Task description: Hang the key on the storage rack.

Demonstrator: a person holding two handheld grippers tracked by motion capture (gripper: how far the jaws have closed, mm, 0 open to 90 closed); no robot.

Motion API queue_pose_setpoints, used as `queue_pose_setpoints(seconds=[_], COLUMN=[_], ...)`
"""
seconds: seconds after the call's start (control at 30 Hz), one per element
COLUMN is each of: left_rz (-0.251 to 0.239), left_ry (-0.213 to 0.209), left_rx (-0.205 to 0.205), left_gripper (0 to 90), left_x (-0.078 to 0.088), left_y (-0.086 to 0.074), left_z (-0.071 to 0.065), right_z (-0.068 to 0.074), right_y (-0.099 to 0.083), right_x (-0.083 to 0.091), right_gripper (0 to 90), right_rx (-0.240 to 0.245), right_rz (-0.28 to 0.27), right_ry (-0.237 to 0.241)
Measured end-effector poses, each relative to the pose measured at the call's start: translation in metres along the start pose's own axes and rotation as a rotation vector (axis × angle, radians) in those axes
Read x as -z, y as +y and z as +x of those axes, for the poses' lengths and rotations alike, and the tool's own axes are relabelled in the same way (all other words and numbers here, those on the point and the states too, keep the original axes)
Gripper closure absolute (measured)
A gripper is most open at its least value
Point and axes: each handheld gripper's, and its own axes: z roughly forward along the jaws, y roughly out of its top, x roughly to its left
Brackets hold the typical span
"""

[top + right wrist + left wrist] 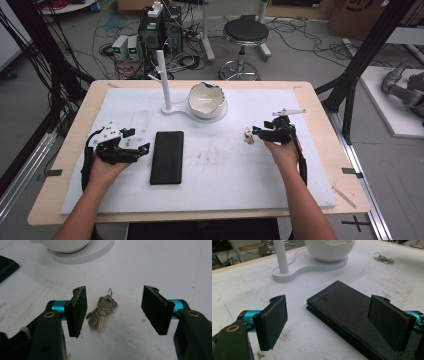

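Note:
A small bunch of keys [248,136] [102,312] lies on the white mat [225,170], right of centre. My right gripper [256,133] [116,310] is lowered over the keys with one jaw on each side. Neither pad touches them, and they lie closer to the left jaw in the right gripper view. A black leather wallet [166,157] [342,307] lies flat left of centre. Beside its left edge my left gripper [136,140] [332,322] is wide open, with the wallet's near corner between the jaws and untouched. The keys [383,259] also appear far off in the left gripper view.
A white bowl with a jagged, eggshell-like rim [207,100] [329,248] sits on a white base with an upright pole [163,80] [280,255] at the back of the mat. Beyond the table are a stool [245,32], cables and electronics on the floor.

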Motion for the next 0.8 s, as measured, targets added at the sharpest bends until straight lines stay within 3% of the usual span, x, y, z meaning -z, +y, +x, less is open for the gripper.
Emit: queue_pose_setpoints(seconds=[0.07, 0.2, 0.37, 0.47, 0.6, 0.8], left_rz=[-0.006, -0.01, 0.012, -0.003, 0.001, 0.0], left_ry=[0.006, 0.013, 0.021, 0.019, 0.02, 0.022], left_rx=[0.002, 0.01, 0.014, 0.01, 0.009, 0.002], left_gripper=[16.0, 16.0, 16.8, 16.8, 16.8, 16.9], left_x=[0.001, 0.002, 0.001, 0.002, 0.002, 0.002], left_y=[0.0, 0.0, -0.001, 0.0, 0.0, 0.0], left_z=[0.0, 0.002, 0.003, 0.002, 0.002, 0.001], right_z=[0.001, 0.005, 0.007, 0.006, 0.003, 0.005], right_y=[0.003, 0.013, 0.017, 0.016, 0.014, 0.02], right_x=[-0.005, -0.031, -0.051, -0.054, -0.054, -0.04], right_gripper=[40.3, 45.0, 57.9, 63.2, 88.5, 90.0], right_rx=[0.0, 0.003, 0.004, -0.003, -0.014, 0.007], right_rz=[0.004, 0.06, 0.122, 0.133, 0.156, 0.106], right_ry=[0.0, 0.009, 0.005, -0.005, -0.013, -0.025])
